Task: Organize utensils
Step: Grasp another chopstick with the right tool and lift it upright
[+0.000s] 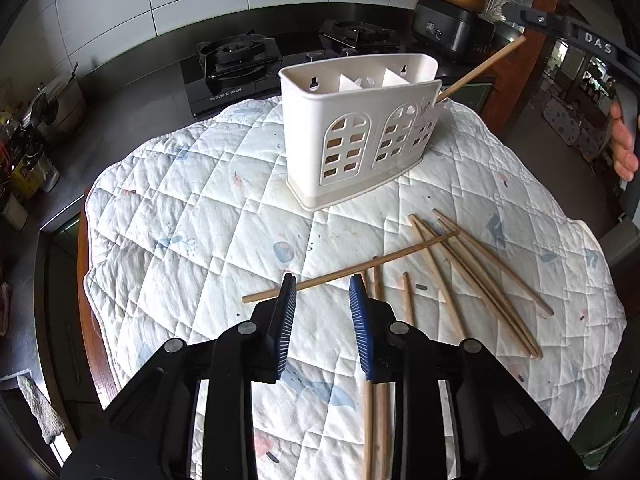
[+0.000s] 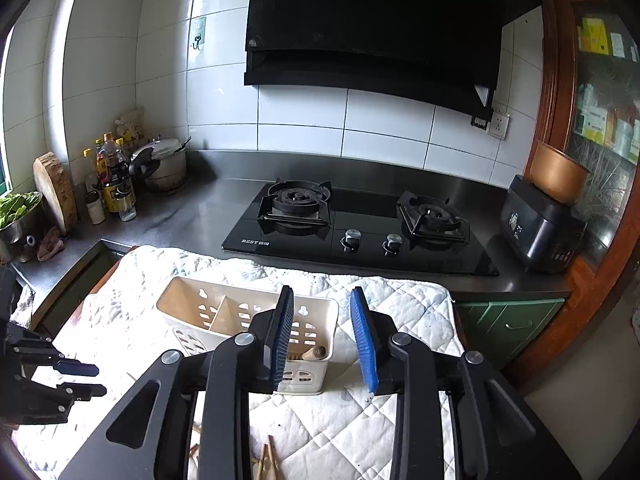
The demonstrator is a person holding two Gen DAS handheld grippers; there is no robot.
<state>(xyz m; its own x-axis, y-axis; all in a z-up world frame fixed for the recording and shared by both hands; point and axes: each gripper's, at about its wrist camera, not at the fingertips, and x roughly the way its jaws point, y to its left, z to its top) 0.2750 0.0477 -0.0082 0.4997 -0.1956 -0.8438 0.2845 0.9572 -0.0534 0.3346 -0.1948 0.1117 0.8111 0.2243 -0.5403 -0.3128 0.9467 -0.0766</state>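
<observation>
Kitchen corner, white wall tiles, a black range hood [image 2: 372,36] above a black two-burner gas hob [image 2: 360,228] set into a dark steel surface [image 2: 192,216].

Landmark: the white utensil holder [image 1: 356,128]. It stands upright on a white quilted cloth [image 1: 192,216] spread in front of the hob. The holder has three compartments and arched cut-outs in its wall. One chopstick [image 1: 482,68] leans out of its right-end compartment; in the right wrist view, wooden tips lie at the bottom of that same compartment.

Nearer the camera than the holder, and to its right, a loose scatter of wooden chopsticks [image 1: 472,272] lies flat on the cloth, some crossed over others.

Left tool [image 1: 322,284]: partly open, nothing between the blue pads. It hangs low over the cloth, its tips over the single chopstick that lies across the pile; contact cannot be told.

Right tool [image 2: 320,300]: partly open and empty, above the holder's right end. A hand [image 1: 624,148] grips its body at the far right of the left wrist view.

Left of the holder, along the wall: bottles [image 2: 112,176], a lidded pot [image 2: 164,164], a round wooden board [image 2: 56,192] and a bowl of greens [image 2: 16,208]. Right of the holder: a dark cooker [image 2: 536,228] with a copper-coloured pot [image 2: 556,176] on it, beside a wooden cabinet [image 2: 560,80].
</observation>
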